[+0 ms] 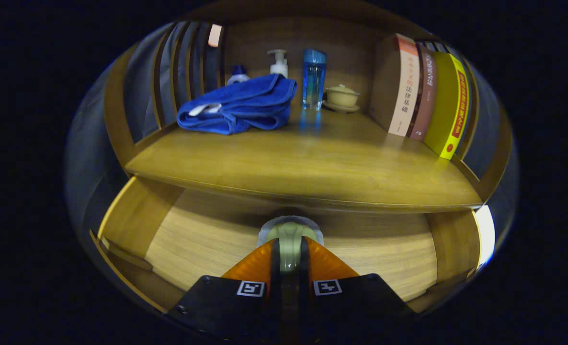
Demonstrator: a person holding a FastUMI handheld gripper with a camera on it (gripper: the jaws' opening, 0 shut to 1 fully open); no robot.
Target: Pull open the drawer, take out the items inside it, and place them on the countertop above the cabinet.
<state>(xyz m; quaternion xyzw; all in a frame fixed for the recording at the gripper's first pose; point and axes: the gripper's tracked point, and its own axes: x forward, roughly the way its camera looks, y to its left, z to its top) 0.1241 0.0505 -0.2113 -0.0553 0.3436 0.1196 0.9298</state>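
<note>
Pinching a pale round object (289, 235) between my 2 fingers, my claw (289, 258) hangs over the open drawer (207, 239), so it can go up onto the countertop (308, 163) near the blue towel (238, 108).

The gripper (289, 249) has two wedge-shaped fingers that taper forward from a broad, dark, matte body. Each half of that body carries a small square black-and-white coded marker near the inner edge, and a small screw sits at the left corner
</note>
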